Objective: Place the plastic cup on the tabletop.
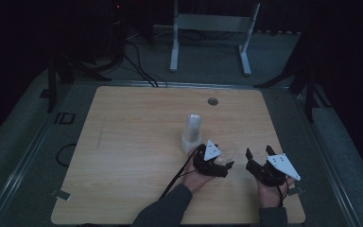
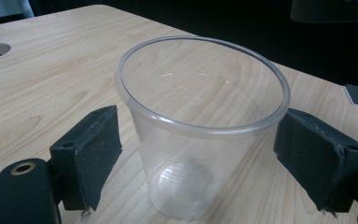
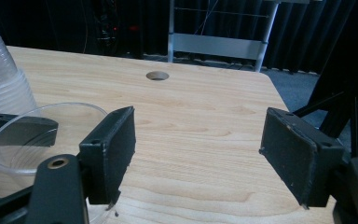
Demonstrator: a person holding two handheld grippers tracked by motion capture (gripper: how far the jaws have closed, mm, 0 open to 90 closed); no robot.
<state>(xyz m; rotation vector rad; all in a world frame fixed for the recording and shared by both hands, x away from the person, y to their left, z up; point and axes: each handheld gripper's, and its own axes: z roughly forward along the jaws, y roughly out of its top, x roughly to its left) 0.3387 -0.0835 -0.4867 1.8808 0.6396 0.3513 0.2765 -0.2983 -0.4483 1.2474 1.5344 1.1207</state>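
Lying under dim light, a pale wooden table (image 1: 137, 142) with rounded corners is seen on a grey carpeted floor (image 1: 23, 142), and black curtains (image 3: 307, 32) are seen closing the room behind it. A round cable hole (image 1: 212, 101) is cut near the far edge, and a white metal frame (image 1: 212, 28) is stood on the floor beyond. A single clear plastic cup (image 2: 200, 126) is stood upright on the near right part of the table, its long axis vertical and its open rim turned up. It is flanked by the pads of the left gripper (image 2: 200, 163), whose jaws are spread wide; a gap is seen on each side, so the cup is not gripped. Just behind it, an upended stack of clear plastic cups (image 1: 192, 135) is stood, bases up. The right gripper (image 3: 198, 154) is held near the right edge of the table, level and pointing toward the far side, with its jaws wide apart and nothing between them. Bare wood is left across the whole left half and along the far side, while little room is left between the right gripper and the near right corner.
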